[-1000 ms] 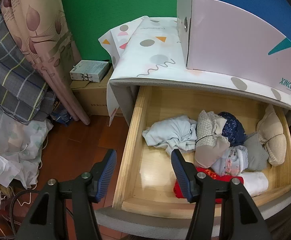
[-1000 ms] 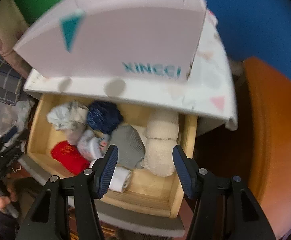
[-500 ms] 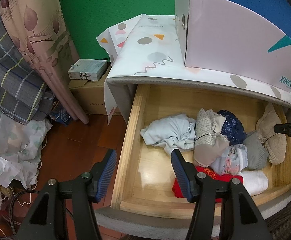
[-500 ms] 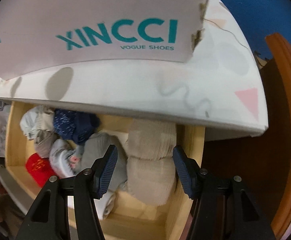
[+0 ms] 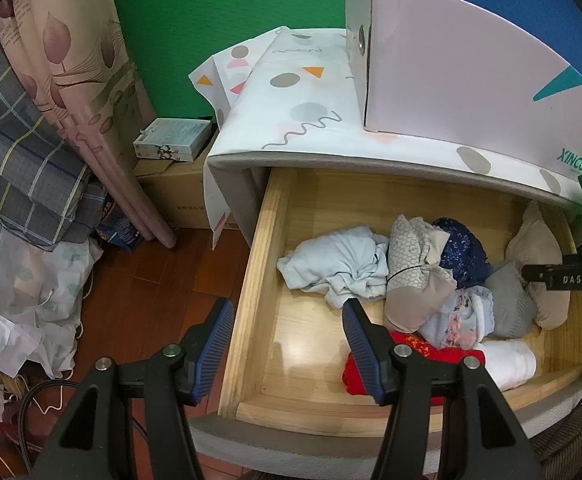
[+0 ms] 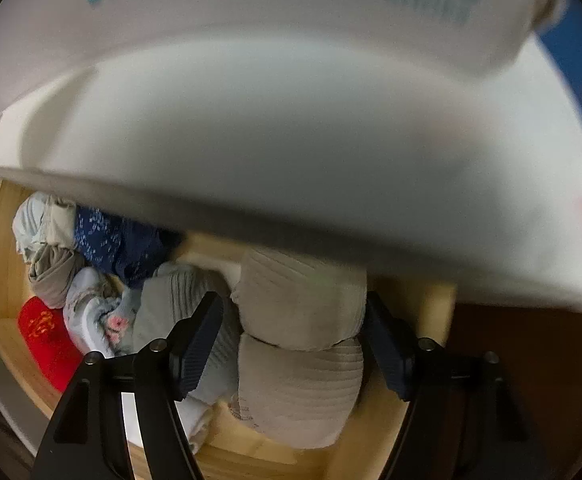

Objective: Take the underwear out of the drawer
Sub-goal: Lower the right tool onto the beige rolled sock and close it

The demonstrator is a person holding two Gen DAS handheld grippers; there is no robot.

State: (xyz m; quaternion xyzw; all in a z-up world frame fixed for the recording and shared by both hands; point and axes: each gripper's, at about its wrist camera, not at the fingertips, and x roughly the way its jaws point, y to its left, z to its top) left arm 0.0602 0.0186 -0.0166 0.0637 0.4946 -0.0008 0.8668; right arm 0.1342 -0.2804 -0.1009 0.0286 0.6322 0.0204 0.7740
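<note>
Presently, the open pale wooden drawer (image 5: 259,264) holds the beige ribbed folded underwear (image 6: 299,336) at its right end. Right gripper (image 6: 291,344) straddles it, jaws opening, pads clear; risk: snagging the grey ribbed garment (image 6: 171,304) alongside. Left gripper (image 5: 287,344) spread, empty.

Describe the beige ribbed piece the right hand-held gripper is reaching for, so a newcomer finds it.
Start at the open wooden drawer under the patterned tabletop. Go to its far right end, past the grey ribbed garment. The beige ribbed underwear lies there: two stacked rounded lobes, the only beige ribbed piece, against the drawer's right wall.
</note>
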